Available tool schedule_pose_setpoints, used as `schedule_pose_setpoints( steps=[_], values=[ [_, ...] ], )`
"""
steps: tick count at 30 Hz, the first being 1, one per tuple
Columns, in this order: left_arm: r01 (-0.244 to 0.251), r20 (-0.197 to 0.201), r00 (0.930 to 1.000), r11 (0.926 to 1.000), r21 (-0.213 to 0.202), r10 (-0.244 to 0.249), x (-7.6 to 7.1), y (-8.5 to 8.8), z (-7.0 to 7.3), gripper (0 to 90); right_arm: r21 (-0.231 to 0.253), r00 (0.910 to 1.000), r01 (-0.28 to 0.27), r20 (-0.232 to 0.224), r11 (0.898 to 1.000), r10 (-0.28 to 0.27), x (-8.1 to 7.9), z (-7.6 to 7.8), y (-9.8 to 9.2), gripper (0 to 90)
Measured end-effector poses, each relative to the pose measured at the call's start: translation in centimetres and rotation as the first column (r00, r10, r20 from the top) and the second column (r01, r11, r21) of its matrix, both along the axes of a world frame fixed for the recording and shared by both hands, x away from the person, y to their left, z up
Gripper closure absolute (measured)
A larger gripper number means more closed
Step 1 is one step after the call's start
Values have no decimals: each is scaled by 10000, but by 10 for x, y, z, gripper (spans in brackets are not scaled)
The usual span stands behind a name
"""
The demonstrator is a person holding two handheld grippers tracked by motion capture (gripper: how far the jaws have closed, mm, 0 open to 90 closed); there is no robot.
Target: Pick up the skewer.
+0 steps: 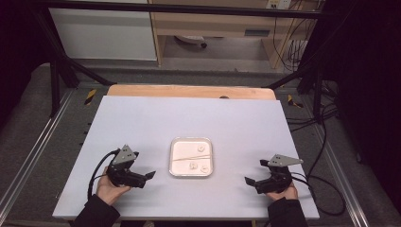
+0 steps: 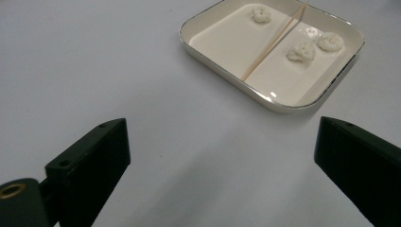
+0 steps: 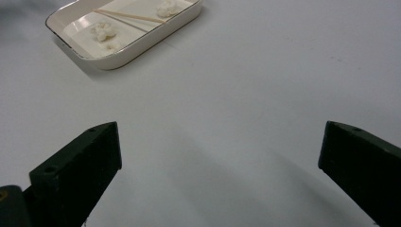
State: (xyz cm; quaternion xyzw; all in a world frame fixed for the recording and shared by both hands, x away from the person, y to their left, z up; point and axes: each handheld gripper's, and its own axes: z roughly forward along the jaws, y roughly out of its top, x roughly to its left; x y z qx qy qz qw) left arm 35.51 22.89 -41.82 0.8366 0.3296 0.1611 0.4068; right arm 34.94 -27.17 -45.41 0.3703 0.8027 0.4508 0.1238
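A white table [image 1: 142,123] carries one square white tray [image 1: 208,173] at its middle.

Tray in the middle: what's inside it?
Inside the tray lie three small white lumps and a thin wooden stick crossing it. The floor under the lumps is covered.

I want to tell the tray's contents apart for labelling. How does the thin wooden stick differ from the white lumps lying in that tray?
The stick is long, thin, straight and tan; the white lumps are small, rounded, bumpy and white. There is one stick but three lumps. The stick runs across the tray, while the lumps sit apart, one on one side of it and two on the other. All lie in the tray, untouched by either gripper.
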Motion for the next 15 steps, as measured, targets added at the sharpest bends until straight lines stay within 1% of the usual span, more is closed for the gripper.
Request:
schedule_pose_setpoints(
  steps=[7, 11, 14, 15],
  values=[
    [6, 52, 10000, 9999, 157, -7, 6, -13, 5, 73, -26, 10000, 2, -11, 10000, -2, 0, 0, 0, 10],
    [23, -48, 10000, 10000, 90, -23, 10, -20, 6, 109, -43, 10000, 9, -32, 10000, -9, 0, -1, 1, 9],
    [0, -48, 10000, 10000, 88, 1, 13, -25, 7, 167, -41, 10000, 5, -39, 10000, -5, 0, -1, 1, 10],
    [-17, -60, 10000, 10000, 51, 18, 13, -26, 7, 167, -41, 10000, 5, -39, 10000, -5, 0, -1, 1, 10]
  ],
)
